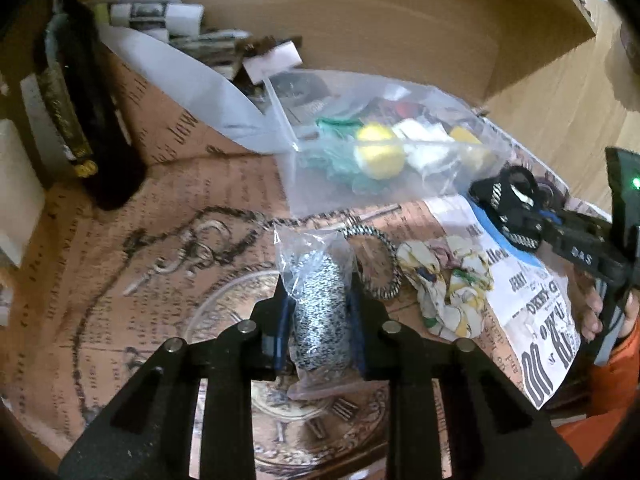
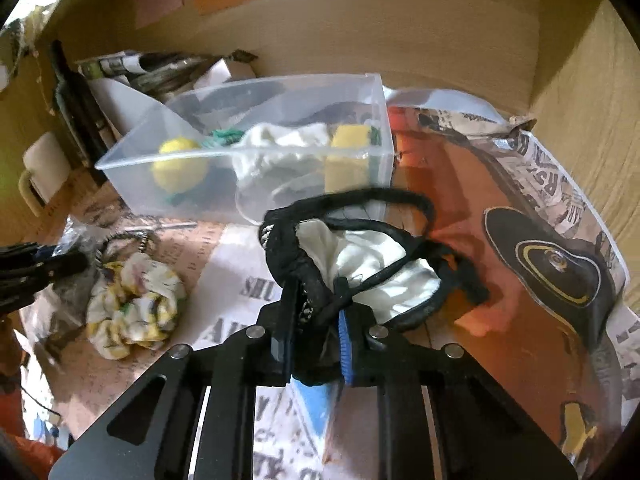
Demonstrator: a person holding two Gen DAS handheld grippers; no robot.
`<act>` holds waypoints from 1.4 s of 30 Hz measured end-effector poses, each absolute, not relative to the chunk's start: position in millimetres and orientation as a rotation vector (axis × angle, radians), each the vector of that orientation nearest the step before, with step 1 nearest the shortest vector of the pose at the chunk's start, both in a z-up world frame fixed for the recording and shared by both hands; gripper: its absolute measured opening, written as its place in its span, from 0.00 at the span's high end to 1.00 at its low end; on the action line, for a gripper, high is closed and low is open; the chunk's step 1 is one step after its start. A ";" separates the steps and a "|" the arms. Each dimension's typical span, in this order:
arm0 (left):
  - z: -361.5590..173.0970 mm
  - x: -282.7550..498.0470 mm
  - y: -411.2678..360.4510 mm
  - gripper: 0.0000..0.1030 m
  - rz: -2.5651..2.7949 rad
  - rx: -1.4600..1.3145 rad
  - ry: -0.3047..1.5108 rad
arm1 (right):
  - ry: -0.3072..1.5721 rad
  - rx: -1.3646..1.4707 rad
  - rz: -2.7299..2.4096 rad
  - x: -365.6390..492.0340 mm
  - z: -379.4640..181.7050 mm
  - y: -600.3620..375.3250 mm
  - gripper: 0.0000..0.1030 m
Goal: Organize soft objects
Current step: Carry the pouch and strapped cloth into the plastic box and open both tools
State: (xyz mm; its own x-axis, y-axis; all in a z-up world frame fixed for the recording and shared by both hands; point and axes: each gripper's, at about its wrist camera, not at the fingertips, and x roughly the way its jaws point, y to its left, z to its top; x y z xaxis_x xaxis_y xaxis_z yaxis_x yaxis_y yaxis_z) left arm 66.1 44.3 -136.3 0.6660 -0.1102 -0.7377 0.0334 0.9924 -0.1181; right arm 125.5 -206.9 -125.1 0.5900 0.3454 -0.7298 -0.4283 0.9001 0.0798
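between the left gripper's (image 1: 320, 316) fingers, a bagged speckled cord bundle (image 1: 318, 312) sits pinched above the table. right gripper (image 2: 316, 336) clamps a black-and-white pouch (image 2: 360, 264), near the clear bin (image 2: 256, 152), likely its destination. floral scrunchie (image 2: 132, 304) waits on the newsprint.

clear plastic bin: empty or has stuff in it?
Partly filled. The clear plastic bin holds a yellow ball, white cloth, a yellow sponge and something green.

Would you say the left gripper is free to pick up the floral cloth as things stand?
Probably not yet: the left gripper is already shut on a bagged cord. The floral cloth lies uncovered on the table just to its right, so the path looks free once the bag is released.
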 end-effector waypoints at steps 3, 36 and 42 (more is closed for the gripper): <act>-123.9 63.3 49.0 0.75 -0.059 -0.089 0.801 | 0.790 -0.116 0.464 116.1 -114.9 -205.0 0.86; -48.7 173.4 45.6 0.75 -0.026 -0.067 0.568 | 0.526 -0.092 0.540 170.3 -41.1 -149.7 0.86; -71.1 208.7 37.0 0.75 -0.033 -0.026 0.640 | 0.605 -0.114 0.561 194.2 -62.0 -130.7 0.86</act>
